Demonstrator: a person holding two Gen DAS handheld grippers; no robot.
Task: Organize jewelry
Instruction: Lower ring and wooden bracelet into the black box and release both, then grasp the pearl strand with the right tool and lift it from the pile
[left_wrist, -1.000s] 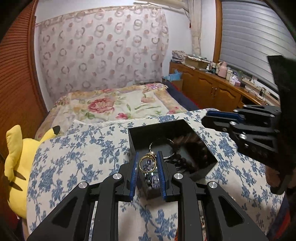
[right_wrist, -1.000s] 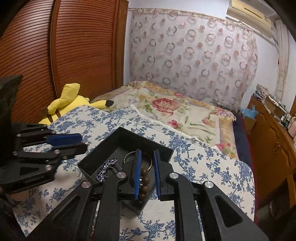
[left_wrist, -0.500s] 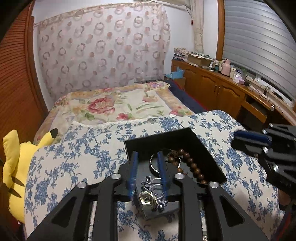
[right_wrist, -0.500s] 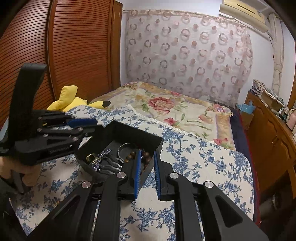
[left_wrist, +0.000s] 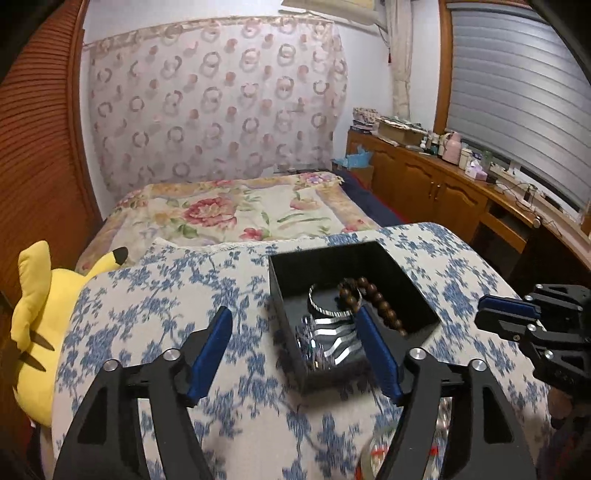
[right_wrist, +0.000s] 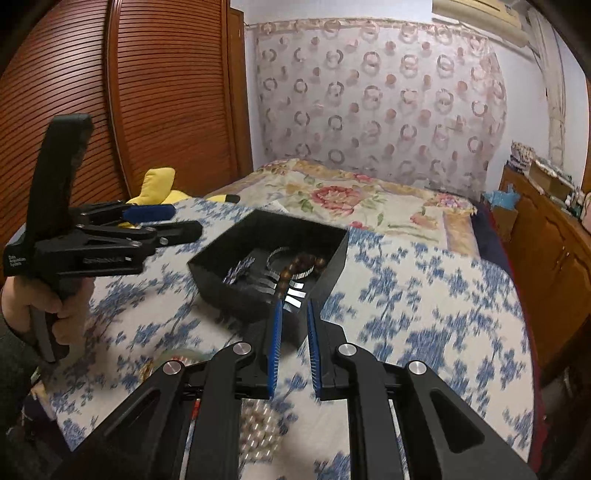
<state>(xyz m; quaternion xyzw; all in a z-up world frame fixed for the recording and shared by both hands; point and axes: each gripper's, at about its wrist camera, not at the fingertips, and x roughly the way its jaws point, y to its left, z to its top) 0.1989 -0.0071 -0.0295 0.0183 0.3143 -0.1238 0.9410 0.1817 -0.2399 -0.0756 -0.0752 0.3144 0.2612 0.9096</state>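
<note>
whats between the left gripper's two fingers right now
Only floral cloth and the near corner of the black box; the left gripper holds nothing, per the left wrist view.

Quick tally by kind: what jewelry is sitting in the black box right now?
Inside the black box:
Silver bangle: 1
Brown bead bracelet: 1
Silver hair clips: a cluster, about 4, count uncertain
Sparkly charm piece: 1
Total: about 7
</note>
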